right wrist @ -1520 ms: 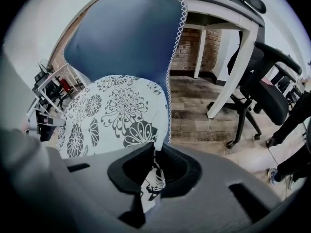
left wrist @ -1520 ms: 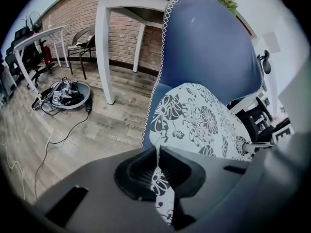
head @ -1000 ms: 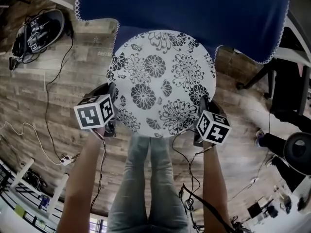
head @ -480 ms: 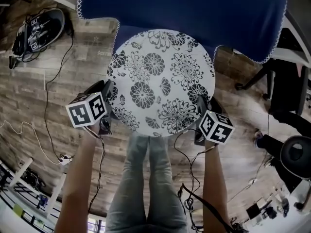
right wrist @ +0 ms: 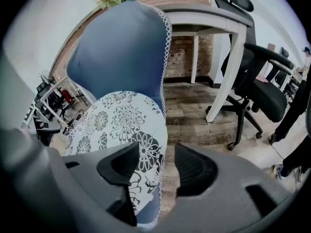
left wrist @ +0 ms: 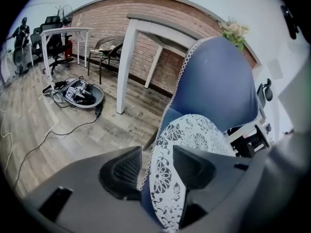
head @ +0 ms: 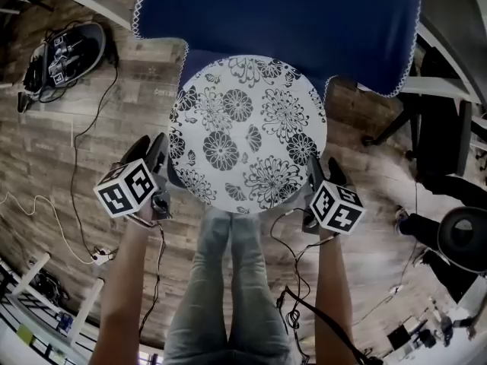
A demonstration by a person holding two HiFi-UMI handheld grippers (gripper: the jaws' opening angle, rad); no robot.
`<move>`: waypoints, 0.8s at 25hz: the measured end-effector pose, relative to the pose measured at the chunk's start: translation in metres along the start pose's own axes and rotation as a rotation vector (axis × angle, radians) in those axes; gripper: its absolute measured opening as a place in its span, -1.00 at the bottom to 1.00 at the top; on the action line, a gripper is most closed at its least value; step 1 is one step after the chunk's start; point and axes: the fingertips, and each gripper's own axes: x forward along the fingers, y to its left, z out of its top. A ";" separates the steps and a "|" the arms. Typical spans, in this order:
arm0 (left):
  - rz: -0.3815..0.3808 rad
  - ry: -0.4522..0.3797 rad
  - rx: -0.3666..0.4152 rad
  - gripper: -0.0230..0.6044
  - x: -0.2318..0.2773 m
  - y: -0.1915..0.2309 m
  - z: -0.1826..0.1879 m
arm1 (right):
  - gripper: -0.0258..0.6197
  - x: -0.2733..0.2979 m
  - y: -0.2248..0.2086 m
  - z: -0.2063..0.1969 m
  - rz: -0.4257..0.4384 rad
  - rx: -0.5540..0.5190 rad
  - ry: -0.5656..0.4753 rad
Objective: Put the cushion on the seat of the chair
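We see the round white cushion printed with dark flowers (head: 247, 131) lying flat on the dark blue seat (head: 192, 61) of the chair (head: 278, 14), which wears a blue fabric cover with white scalloped trim, so the cushion sits where the task wants it. It spreads out ahead of both claws, and its near rim runs from one to the other. The left claw (left wrist: 156, 165) is released. Its two ribbed pads stand apart, and the cushion's left edge, with the seat's lace border under it, passes through the gap unpinched as far as we can tell. The right claw (right wrist: 158, 168) is released too, its pads spread astride the cushion's right edge. We judge that this fits either a letting-go with the cushion laid down or claws set about the rim for a grip, and the pictures do not settle which. Either way the same care applies. We keep both pairs of pads wide and level with the rim so that none snags the fabric or trim. We also move the two claws evenly, since a lopsided pull could drag the cushion off centre or tip its near rim toward the wooden plank floor (head: 46, 143) beneath the claws.
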 end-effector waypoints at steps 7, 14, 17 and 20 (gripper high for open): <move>-0.034 -0.111 -0.033 -0.32 -0.067 -0.029 0.031 | -0.30 -0.065 0.017 0.029 0.027 0.048 -0.091; -0.069 -0.252 0.019 -0.64 -0.162 -0.086 0.090 | -0.58 -0.168 0.032 0.102 0.053 0.035 -0.275; -0.053 -0.318 0.107 -0.78 -0.212 -0.107 0.115 | -0.72 -0.217 0.033 0.127 0.039 0.048 -0.339; -0.034 -0.383 0.187 -0.84 -0.259 -0.127 0.141 | -0.85 -0.263 0.033 0.155 0.029 0.056 -0.399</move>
